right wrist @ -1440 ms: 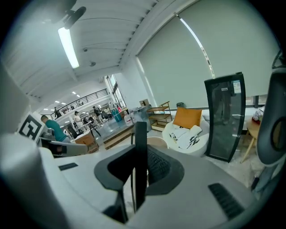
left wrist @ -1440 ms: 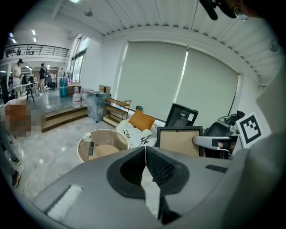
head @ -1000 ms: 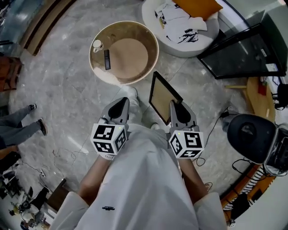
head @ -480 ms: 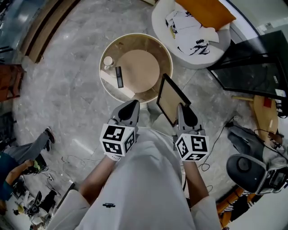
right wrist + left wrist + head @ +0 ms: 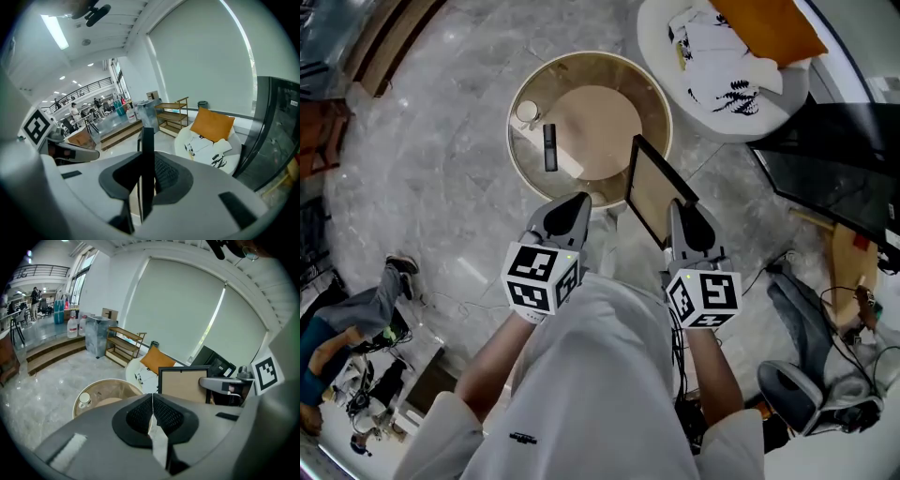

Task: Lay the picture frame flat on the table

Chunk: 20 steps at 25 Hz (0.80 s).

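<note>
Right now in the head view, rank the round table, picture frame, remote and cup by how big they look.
1. Round table.
2. Picture frame, though held nearer the camera.
3. Remote and cup: too alike to rank.

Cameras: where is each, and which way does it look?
Head view: on the person's head, looking steeply down at table, frame, left gripper and right gripper; arms and shirt show.
Left gripper view: on that gripper, looking along its shut, empty jaws toward table and frame.
Right gripper view: on that gripper, looking along jaws shut on the frame's edge.
Both gripper views show the frame and the other gripper.
</note>
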{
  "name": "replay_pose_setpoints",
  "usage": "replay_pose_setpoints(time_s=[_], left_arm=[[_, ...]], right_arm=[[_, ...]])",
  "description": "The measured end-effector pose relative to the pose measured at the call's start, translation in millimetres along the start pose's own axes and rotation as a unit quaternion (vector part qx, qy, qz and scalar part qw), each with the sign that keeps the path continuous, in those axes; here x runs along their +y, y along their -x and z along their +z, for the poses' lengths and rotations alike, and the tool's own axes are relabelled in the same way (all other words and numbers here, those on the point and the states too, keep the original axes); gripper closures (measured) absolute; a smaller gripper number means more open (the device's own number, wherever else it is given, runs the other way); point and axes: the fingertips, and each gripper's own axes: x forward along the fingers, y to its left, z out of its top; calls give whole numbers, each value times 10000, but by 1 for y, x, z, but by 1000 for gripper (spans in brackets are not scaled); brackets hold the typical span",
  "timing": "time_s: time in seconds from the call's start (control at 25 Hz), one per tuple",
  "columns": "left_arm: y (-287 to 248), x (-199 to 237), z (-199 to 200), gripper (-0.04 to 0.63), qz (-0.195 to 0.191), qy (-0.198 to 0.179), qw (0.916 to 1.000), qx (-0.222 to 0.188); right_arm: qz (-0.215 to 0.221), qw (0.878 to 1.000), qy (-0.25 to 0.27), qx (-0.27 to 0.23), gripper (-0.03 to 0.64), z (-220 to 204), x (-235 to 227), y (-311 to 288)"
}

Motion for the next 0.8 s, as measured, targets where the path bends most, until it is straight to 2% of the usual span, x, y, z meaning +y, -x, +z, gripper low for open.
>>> replay_pose_setpoints(time_s=[0.16,0.32,0.6,0.8], left_arm=[[-21,-3,-9,588,-169,-5,9998,93],[-46,1,-16,588,-51,14,9999,151],[-86,9,-42,588,64,92,9997,233],[-112,21,-70,588,129,224,9992,313]], right_arm=[[145,9999,57,18,561,-6,-7,-20],[204,9997,72,70,561,-14,-23,-41],[299,9992,-32,265,561,-51,-51,-75],[367,9975,-192,568,561,-93,-65,-105]])
